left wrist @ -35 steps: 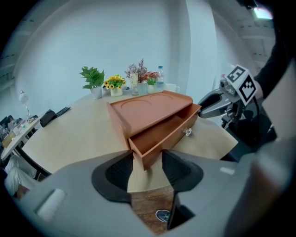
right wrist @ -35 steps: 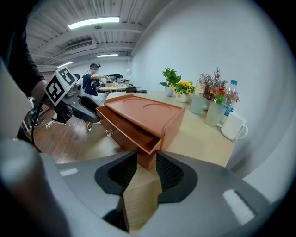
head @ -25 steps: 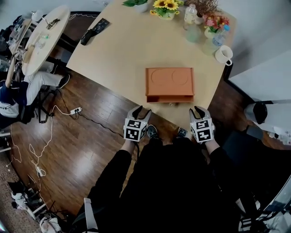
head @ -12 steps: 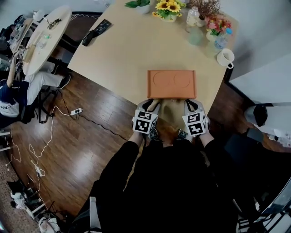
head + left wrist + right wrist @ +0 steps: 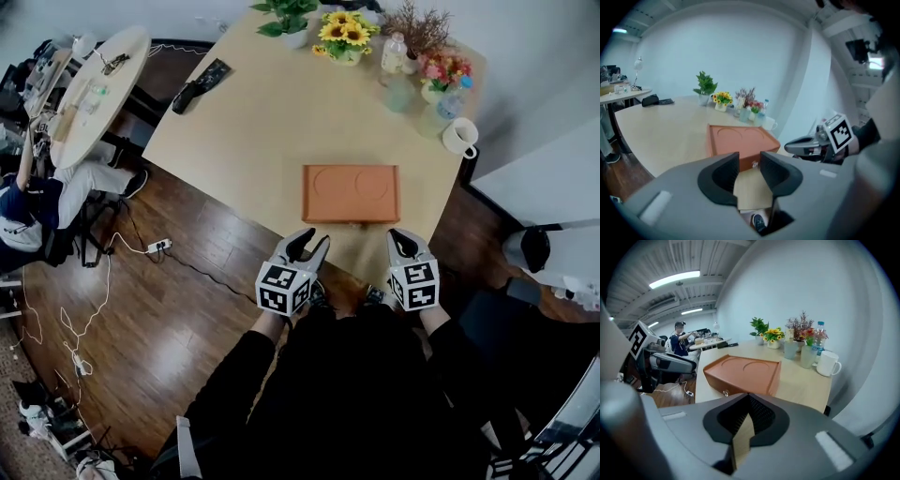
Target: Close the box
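Note:
The orange-brown box (image 5: 350, 193) lies flat and closed on the light wooden table (image 5: 244, 122), close to its near edge, with a small knob (image 5: 353, 223) on its front face. My left gripper (image 5: 312, 242) hovers just short of the box's left front corner; its jaws stand a narrow gap apart with nothing between them. My right gripper (image 5: 401, 239) is shut and empty, off the right front corner. In the left gripper view the box (image 5: 740, 140) lies ahead of the left gripper (image 5: 749, 161). In the right gripper view the box (image 5: 743, 373) sits beyond the right gripper (image 5: 748, 397).
At the table's far end stand a sunflower vase (image 5: 342, 17), a bottle (image 5: 394, 28), glasses and a white mug (image 5: 461, 112). A black remote (image 5: 197, 80) lies far left. A round side table (image 5: 84, 80) and a seated person are at the left. Cables trail on the wood floor.
Both grippers went forward to the box's front face half a second ago and have since drawn back toward me. Their jaws have narrowed; the right pair now meets.

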Motion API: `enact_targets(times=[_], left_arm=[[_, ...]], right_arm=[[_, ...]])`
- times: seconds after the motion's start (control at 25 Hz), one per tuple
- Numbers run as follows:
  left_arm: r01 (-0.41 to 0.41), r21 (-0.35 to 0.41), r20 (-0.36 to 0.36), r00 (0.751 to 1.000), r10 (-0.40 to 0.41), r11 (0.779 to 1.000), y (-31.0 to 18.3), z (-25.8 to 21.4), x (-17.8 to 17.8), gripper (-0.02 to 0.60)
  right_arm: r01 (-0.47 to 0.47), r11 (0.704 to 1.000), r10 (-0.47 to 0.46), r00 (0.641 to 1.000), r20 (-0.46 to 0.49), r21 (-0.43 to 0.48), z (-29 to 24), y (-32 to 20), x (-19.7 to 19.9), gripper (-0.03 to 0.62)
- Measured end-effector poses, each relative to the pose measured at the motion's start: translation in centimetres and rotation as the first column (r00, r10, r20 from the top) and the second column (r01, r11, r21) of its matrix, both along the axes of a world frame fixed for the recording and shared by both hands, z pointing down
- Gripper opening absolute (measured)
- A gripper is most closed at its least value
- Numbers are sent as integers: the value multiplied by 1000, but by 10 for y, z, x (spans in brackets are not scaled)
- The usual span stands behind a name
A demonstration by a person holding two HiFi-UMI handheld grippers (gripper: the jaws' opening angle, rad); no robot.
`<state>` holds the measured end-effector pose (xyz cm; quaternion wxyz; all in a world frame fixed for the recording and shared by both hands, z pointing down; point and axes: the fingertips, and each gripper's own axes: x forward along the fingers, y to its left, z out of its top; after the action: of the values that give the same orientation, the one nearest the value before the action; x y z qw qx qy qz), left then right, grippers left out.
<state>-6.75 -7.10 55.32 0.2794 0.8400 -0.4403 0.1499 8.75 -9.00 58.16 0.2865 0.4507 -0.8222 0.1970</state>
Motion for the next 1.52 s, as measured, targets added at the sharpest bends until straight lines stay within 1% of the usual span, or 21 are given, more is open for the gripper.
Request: enact_targets(times=[0.04, 0.08, 0.16, 0.28, 0.36, 0.44, 0.48, 0.6, 0.68, 0.8, 0.88, 0.92, 0.96, 1.04, 1.08, 1.16, 1.24, 1.28, 1.4, 1.52], left_arm=[[3, 47, -18, 1000, -2, 999, 0, -19, -1, 120], [0, 97, -20, 1000, 2, 995, 0, -37, -2, 106], [-28, 186, 2, 1000, 28, 982, 4, -69, -2, 98], [-84, 292, 29, 996, 79, 953, 20, -114, 0, 98], [-97, 371, 18, 995, 97, 924, 32, -149, 0, 98], [-86, 447, -25, 994, 109, 890, 40, -181, 0, 98], [-85, 465, -42, 992, 118, 881, 45, -190, 1, 98], [-94, 499, -60, 988, 142, 862, 56, -210, 6, 97], [-64, 538, -81, 989, 127, 840, 68, -231, 13, 97], [-5, 601, -97, 992, 79, 799, 92, -268, 31, 97], [32, 625, -100, 994, 40, 780, 109, -284, 48, 97], [55, 627, -104, 995, 13, 777, 116, -287, 57, 97], [80, 621, -108, 994, -17, 780, 123, -288, 67, 97], [111, 594, -108, 992, -57, 797, 140, -283, 87, 98], [108, 584, -99, 993, -62, 805, 148, -281, 96, 98], [93, 578, -69, 995, -65, 810, 161, -281, 106, 98], [98, 583, -59, 995, -78, 807, 169, -282, 106, 98], [103, 587, -62, 995, -82, 803, 171, -283, 105, 98], [90, 590, -73, 996, -58, 802, 174, -287, 106, 98], [78, 610, -77, 996, -39, 789, 181, -291, 101, 98]], right_arm=[[-22, 1000, 22, 999, 26, 11, -11, 0, 5, 2], [-41, 999, 40, 998, 49, 24, -22, -1, 10, 2], [-71, 996, 66, 994, 93, 56, -48, 1, 16, 2], [-103, 987, 83, 985, 151, 125, -95, 13, 16, 1], [-110, 973, 74, 981, 179, 202, -133, 25, 8, 2], [-105, 946, 45, 980, 196, 306, -177, 32, -5, 2], [-99, 928, 26, 979, 203, 359, -198, 35, -12, 2], [-71, 869, -47, 973, 225, 490, -246, 49, -27, 1], [-46, 835, -105, 965, 240, 548, -272, 68, -28, 2], [-19, 791, -185, 945, 269, 611, -305, 97, -20, 0], [-11, 775, -231, 926, 300, 632, -318, 113, -13, 0], [-10, 773, -251, 914, 320, 635, -322, 120, -9, 1], [-7, 773, -269, 901, 339, 634, -324, 127, -5, 2], [-2, 774, -300, 880, 369, 633, -327, 141, 5, 1], [-3, 774, -308, 872, 380, 633, -326, 147, 9, 2], [-13, 779, -306, 865, 398, 627, -322, 155, 16, 0], [-24, 785, -295, 864, 408, 619, -319, 162, 20, 2], [-28, 784, -289, 868, 404, 621, -318, 165, 21, 0], [-47, 765, -265, 886, 380, 643, -324, 169, 24, 0], [-71, 751, -238, 898, 369, 657, -332, 174, 22, 0]])
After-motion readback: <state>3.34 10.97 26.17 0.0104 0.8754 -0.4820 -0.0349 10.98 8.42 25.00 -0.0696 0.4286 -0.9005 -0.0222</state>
